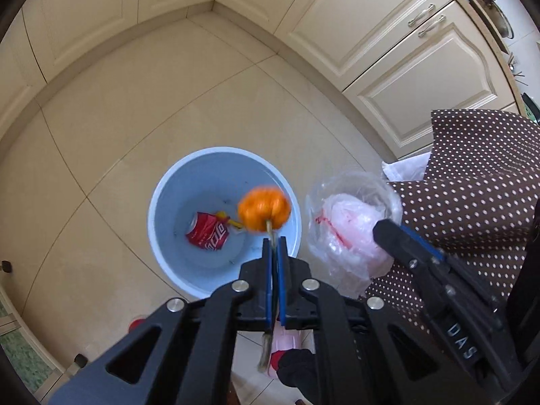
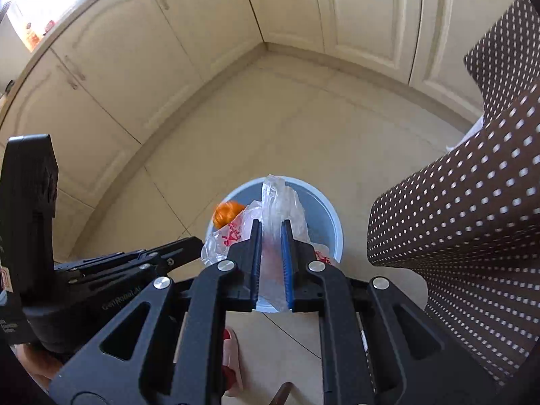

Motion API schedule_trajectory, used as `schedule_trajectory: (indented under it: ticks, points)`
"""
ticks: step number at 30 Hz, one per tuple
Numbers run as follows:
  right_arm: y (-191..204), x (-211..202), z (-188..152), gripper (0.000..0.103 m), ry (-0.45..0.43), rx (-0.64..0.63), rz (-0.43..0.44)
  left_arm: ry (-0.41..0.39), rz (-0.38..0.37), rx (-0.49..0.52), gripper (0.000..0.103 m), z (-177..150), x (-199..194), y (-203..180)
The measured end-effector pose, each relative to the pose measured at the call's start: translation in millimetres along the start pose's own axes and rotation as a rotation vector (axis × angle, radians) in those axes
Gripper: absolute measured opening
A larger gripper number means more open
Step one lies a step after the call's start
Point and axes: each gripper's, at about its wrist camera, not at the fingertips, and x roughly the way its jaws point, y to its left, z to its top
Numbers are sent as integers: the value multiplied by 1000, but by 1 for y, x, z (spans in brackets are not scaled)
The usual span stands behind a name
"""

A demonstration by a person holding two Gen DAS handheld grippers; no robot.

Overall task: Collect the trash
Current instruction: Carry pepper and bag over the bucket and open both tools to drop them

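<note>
Two grippers are seen above a light blue bucket [image 1: 189, 270] that stands on the tiled floor [image 1: 111, 114]. The left gripper [image 1: 275, 241] is closed tight on a thin stem, and a small orange pumpkin [image 1: 264, 210] is carried at the far end of that stem, just past the fingertips and over the bucket's open mouth. The right gripper [image 2: 271, 226] is held narrow, its jaws pinched on a crumpled clear plastic bag [image 2: 281, 202] with red print, which bulges out around and beyond the fingertips, also over the bucket [image 2: 332, 222].

From the left wrist view the inside of the bucket is shown: a crushed red can [image 1: 207, 234] lies on its bottom, with a bit of yellow scrap beside it. The frayed lower end of the stem is also seen hanging behind the jaws. From the right wrist view the bucket's bottom is hidden by the bag, and the pumpkin [image 2: 227, 214] is seen only partly, to the left of the bag. Brown cloth with white dots [image 2: 472, 202] is seen at the right in both views, and cream cupboards [image 2: 135, 67] line the corner behind.
</note>
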Motion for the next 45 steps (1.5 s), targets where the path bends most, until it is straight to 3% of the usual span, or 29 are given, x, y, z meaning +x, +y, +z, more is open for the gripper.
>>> schedule_trajectory:
  ticks: [3, 5, 7, 11, 13, 22, 45]
  points:
    - [-12, 15, 1, 12, 20, 18, 1, 4, -14, -16, 4, 5, 9, 4]
    - [-14, 25, 1, 12, 34, 27, 3, 20, -14, -34, 10, 8, 17, 6]
    - [-14, 33, 2, 12, 44, 33, 5, 38, -1, -54, 23, 5, 21, 9]
    - [-13, 47, 1, 12, 58, 36, 15, 58, 29, -57, 25, 3, 26, 17]
    - [-15, 52, 1, 12, 61, 38, 19, 56, 44, -62, 34, 1, 24, 18]
    - [-6, 71, 0, 12, 73, 43, 34, 56, 110, -81, 39, 2, 23, 25]
    - [4, 62, 0, 21, 53, 41, 14, 27, 104, -102, 44, 4, 6, 31]
